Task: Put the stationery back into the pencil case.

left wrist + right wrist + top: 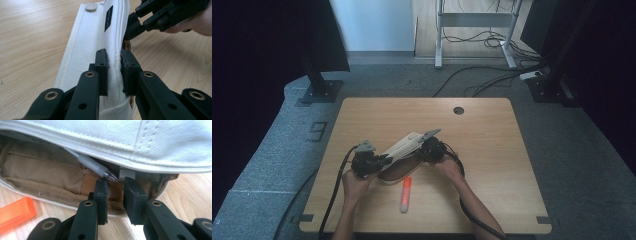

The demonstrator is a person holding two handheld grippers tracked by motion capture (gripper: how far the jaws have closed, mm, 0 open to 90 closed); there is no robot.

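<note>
On the left, our left gripper [371, 162] has its jaws pinched on the raised white flap of the pencil case [402, 150], holding it lifted off the table [492, 150]; in the left gripper view the pads [102, 67] squeeze the canvas lid's edge between them. That leaves the brown-lined inside open to us.

In the middle, one grey pen [96, 167] already lies inside the case, its clear tip poking out under the lid. So we judge the packing partly done.

In front of the case, the orange marker [405, 194] lies flat on the table, apart from both grippers, and it looks like the next thing to go in.

On the right, our right gripper [430, 149] sits at the case's far end, its jaws slightly spread with nothing pressed between them, just below the pen tip. Closing the lid remains too.
</note>
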